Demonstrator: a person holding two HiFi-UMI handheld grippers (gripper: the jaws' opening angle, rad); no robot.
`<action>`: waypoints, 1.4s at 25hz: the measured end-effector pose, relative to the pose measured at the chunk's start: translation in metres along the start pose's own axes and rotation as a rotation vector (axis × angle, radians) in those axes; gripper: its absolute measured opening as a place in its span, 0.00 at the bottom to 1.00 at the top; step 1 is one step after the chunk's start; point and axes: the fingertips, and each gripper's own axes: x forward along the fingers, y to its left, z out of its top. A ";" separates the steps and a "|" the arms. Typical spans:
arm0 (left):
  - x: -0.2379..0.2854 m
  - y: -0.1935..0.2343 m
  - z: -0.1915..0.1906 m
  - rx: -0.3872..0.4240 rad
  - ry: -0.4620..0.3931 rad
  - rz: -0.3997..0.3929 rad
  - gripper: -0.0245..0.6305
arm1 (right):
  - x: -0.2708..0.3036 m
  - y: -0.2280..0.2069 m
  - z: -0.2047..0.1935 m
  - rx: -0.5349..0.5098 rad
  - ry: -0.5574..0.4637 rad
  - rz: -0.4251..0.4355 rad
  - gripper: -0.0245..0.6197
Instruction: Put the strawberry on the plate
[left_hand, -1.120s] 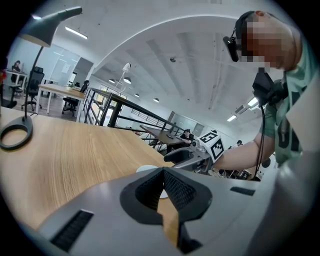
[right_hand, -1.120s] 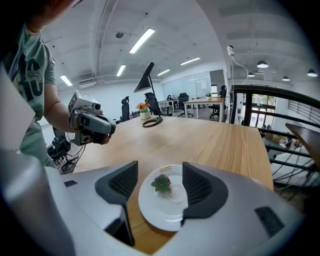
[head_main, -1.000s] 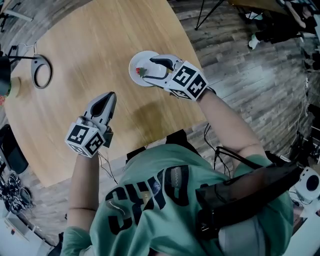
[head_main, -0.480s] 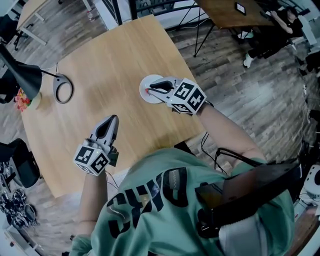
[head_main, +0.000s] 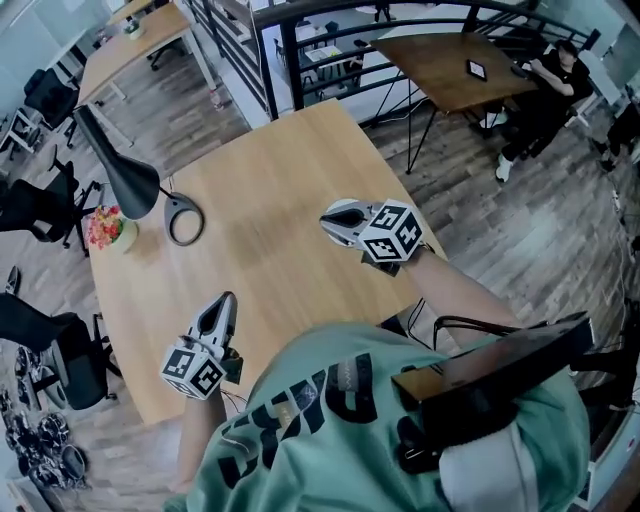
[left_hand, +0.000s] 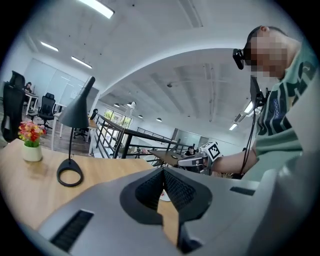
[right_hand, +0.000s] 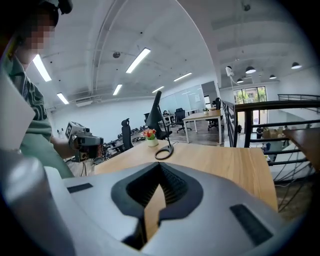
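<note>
Hovering over the table (head_main: 270, 170) well apart from the desk lamp (head_main: 125, 178), the left gripper (head_main: 226, 300) is shut empty and the right gripper (head_main: 326, 216) just closed on nothing.

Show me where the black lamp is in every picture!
Head view: lamp at the table's far left edge.
Left gripper view: lamp left of centre, above the jaws.
Right gripper view: lamp at centre, across the table.
Shared landmark: flower pot beside it.

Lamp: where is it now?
Head view, left side: the lamp stands on the table near its left corner, its ring base just right of the flower pot.
</note>
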 end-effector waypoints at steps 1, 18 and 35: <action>-0.013 0.006 0.001 -0.005 0.003 0.004 0.04 | 0.002 0.008 0.006 0.003 -0.010 -0.003 0.05; 0.000 -0.051 0.014 0.043 0.013 -0.088 0.04 | -0.100 0.025 0.019 -0.017 -0.162 -0.068 0.05; 0.082 -0.218 -0.041 0.004 0.111 0.004 0.04 | -0.229 -0.010 -0.077 0.049 -0.216 0.111 0.05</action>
